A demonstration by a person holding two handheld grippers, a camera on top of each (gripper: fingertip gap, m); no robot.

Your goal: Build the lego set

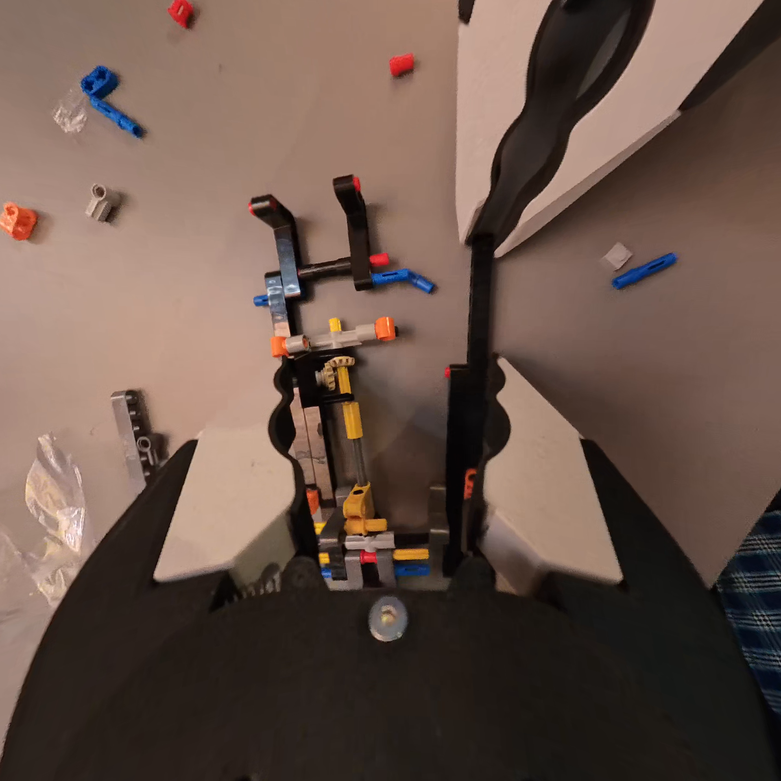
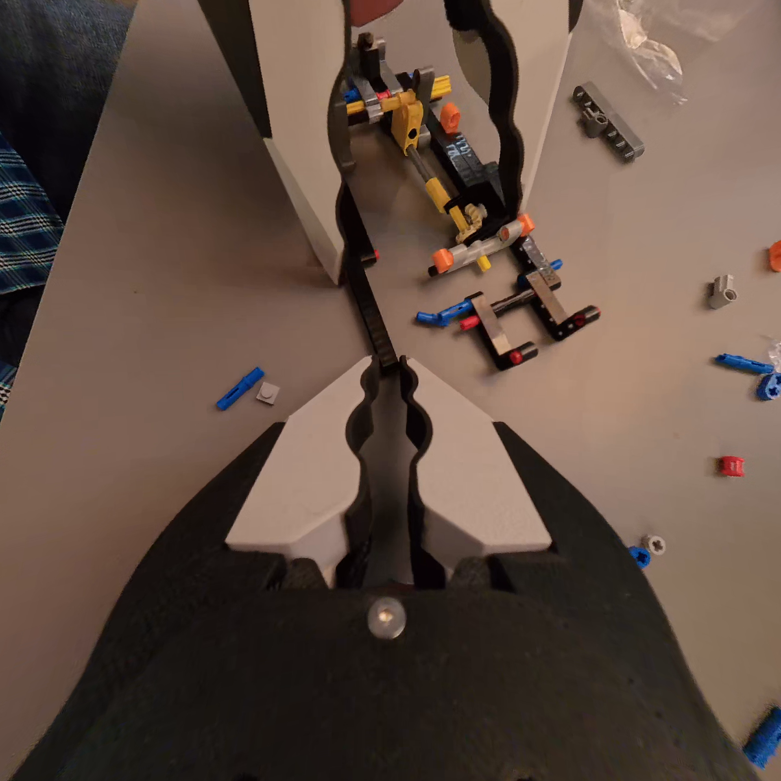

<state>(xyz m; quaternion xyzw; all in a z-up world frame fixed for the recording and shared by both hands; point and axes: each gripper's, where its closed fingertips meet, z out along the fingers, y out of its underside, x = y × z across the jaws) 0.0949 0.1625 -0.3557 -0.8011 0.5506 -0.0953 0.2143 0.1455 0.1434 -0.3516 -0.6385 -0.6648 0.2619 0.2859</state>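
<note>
The Lego assembly (image 1: 350,414), a frame of black beams with a yellow axle, a tan gear and orange bushes, lies on the grey table. My left gripper (image 1: 389,367) is shut across its width, one finger on each side beam. A long black beam (image 1: 479,317) runs along its right side. My right gripper (image 2: 388,361) is shut on the far end of this beam (image 2: 367,304). The right gripper also shows in the left wrist view (image 1: 481,241) at the top right. The assembly (image 2: 435,190) shows in the right wrist view between the left gripper's fingers.
Loose parts lie around: red bushes (image 1: 401,64), blue connectors (image 1: 110,101), a grey connector (image 1: 102,203), an orange piece (image 1: 19,220), a grey beam (image 2: 608,122), a blue pin (image 2: 240,389) next to a small grey plate (image 2: 267,394). Plastic bags (image 1: 55,507) lie left. About 6 centimetres separates my left fingertips from my right. My right gripper's tips are some 5 centimetres from the small grey plate (image 2: 267,394). The left camera catches it too, in the left wrist view (image 1: 620,251).
</note>
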